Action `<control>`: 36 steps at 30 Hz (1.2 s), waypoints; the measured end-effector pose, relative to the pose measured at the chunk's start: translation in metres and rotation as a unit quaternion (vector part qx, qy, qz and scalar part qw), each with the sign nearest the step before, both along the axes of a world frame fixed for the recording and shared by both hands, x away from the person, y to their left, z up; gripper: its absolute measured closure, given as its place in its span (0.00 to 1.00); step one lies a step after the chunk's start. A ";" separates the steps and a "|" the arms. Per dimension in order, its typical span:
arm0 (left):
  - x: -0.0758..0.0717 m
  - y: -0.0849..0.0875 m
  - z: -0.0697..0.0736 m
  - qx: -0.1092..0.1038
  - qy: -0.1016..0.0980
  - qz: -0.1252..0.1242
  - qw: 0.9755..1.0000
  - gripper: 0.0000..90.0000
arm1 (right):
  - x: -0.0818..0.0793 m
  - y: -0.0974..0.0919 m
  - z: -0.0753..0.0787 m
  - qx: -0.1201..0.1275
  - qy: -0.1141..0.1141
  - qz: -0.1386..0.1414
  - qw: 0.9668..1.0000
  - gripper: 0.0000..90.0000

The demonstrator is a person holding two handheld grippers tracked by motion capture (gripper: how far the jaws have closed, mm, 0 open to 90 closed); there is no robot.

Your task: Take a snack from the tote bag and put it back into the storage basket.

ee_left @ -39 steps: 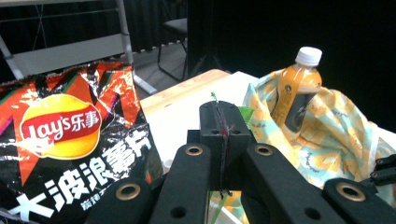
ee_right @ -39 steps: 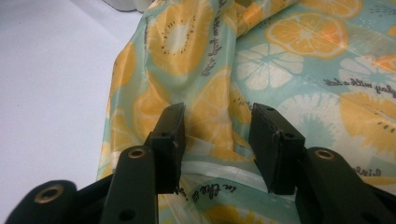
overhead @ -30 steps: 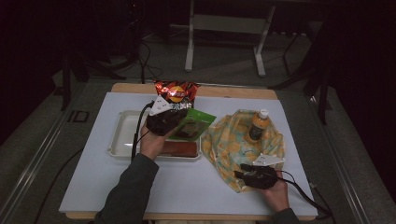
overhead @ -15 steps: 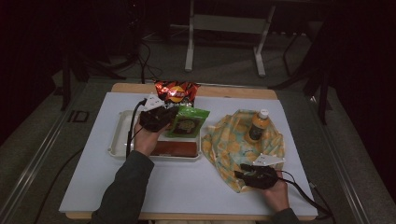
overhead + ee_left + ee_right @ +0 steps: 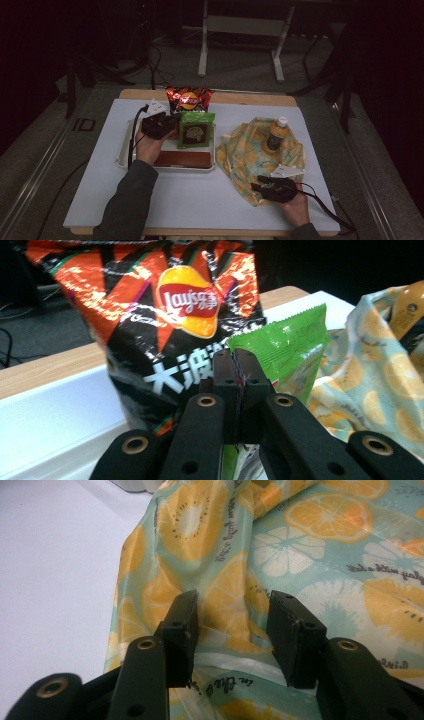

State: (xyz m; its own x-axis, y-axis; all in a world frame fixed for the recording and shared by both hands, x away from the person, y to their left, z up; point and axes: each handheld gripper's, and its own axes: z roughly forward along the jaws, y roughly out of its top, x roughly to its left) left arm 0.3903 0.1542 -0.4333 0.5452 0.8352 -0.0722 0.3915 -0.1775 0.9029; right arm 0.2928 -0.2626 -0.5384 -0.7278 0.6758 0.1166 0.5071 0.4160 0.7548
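Left gripper [image 5: 161,125] over the tray [image 5: 122,152], jaws pinched tight on the edge of the green snack packet [image 5: 285,347]; the red chip bag [image 5: 165,315] stands just behind it, at the tray's far side. Grip sits on the seam, so lift straight and slowly to keep the packet from tearing or swinging into the chip bag. To the right, the citrus-print bag [image 5: 320,555] lies crumpled around the bottle [image 5: 276,135]. Right gripper [image 5: 232,635] at its near edge, jaws apart over a fold, not pressing. Judgement: close on that fold first, to hold the bag's mouth steady.

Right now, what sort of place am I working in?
Probably a lab or studio recording setup, not a home: a white-topped table on a dark floor, loose cables behind it, and a metal stand.
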 end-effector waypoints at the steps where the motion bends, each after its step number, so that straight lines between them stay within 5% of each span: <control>1: 0.001 0.002 -0.001 0.001 0.001 0.002 1.000 0.99 | 0.000 0.000 0.000 0.000 0.000 0.000 1.000 0.62; 16: 0.013 0.018 -0.004 0.006 0.019 0.037 0.999 0.99 | 0.000 0.000 0.000 0.000 0.000 0.000 1.000 0.62; 36: 0.015 0.006 -0.015 0.037 0.027 0.038 0.998 0.94 | 0.000 0.000 0.000 0.000 0.000 0.000 1.000 0.61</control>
